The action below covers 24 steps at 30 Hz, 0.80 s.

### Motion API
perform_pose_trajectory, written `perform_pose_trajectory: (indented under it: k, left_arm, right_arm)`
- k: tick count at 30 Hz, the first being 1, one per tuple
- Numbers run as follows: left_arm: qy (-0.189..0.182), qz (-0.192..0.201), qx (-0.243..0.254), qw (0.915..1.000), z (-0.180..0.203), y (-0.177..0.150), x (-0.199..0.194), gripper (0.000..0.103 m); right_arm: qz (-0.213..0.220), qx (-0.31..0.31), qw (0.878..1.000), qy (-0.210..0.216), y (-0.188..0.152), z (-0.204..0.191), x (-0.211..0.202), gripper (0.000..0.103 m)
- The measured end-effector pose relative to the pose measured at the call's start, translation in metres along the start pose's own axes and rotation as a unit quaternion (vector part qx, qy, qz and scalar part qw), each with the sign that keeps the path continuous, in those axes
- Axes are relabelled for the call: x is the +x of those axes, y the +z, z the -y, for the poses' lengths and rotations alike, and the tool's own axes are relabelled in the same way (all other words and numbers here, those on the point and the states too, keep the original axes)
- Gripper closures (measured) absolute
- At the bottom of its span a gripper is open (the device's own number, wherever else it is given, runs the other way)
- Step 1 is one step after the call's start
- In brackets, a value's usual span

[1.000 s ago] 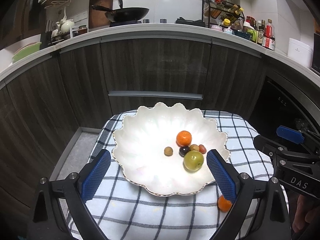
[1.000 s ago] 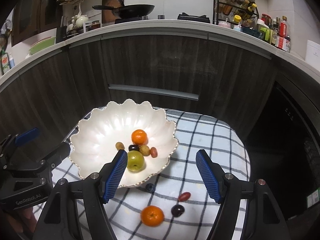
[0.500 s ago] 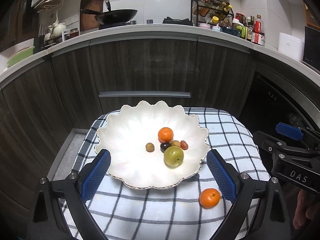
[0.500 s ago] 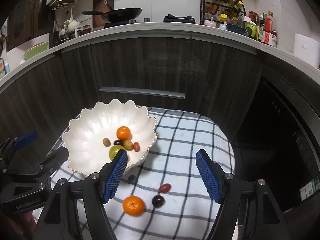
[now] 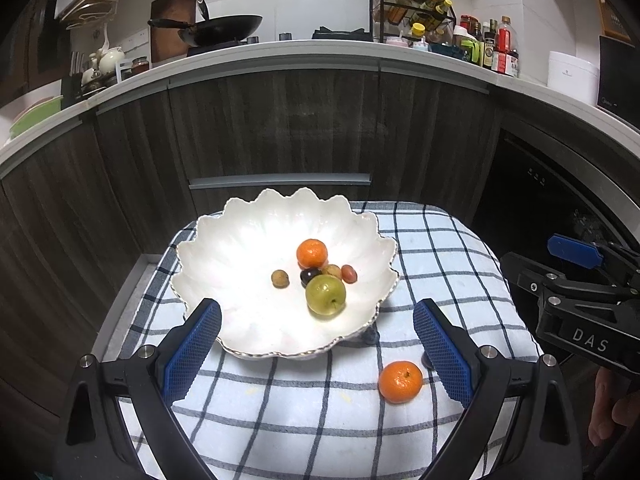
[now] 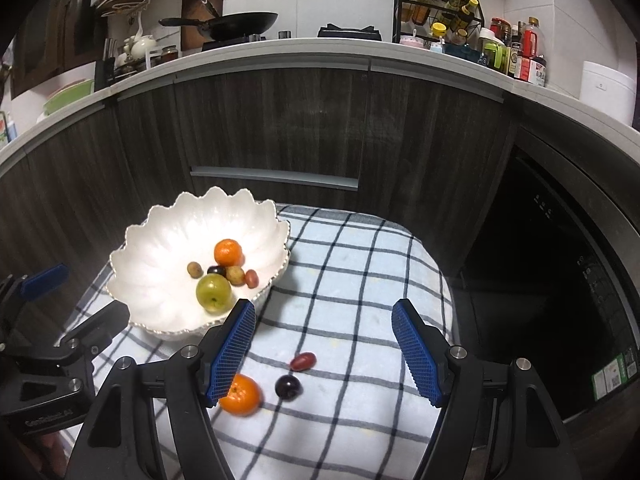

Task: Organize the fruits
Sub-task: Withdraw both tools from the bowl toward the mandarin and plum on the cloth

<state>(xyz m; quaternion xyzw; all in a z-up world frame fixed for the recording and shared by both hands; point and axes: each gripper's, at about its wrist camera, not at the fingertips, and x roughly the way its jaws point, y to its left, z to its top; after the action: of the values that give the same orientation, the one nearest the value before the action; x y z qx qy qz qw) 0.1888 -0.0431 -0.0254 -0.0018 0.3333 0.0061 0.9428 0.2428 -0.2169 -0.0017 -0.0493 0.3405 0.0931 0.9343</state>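
White bowl [image 5: 224, 264] on the cloth [image 6: 360, 280] holds six fruits; an orange [image 6: 240, 396], plum [image 6: 288, 387] and grape [image 6: 303, 361] lie just beside it. Your left gripper [image 5: 316, 344] and right gripper [image 6: 324, 350] stand open, empty.

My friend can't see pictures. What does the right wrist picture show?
A white scalloped bowl of fruit sits on a checked cloth, with an orange, a dark round fruit and a small red fruit loose on the cloth nearby. The right tool hangs open and empty above them.
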Motion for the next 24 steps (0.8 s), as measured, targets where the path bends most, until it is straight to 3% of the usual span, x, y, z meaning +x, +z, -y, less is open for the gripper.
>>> perform_pose_trajectory:
  k: [24]
  left_arm:
    - [-0.011,-0.016,0.019,0.9996,0.024,-0.037,0.011,0.005]
  right_arm:
    - [-0.007,-0.031,0.999,0.025,-0.034,0.011,0.013,0.031]
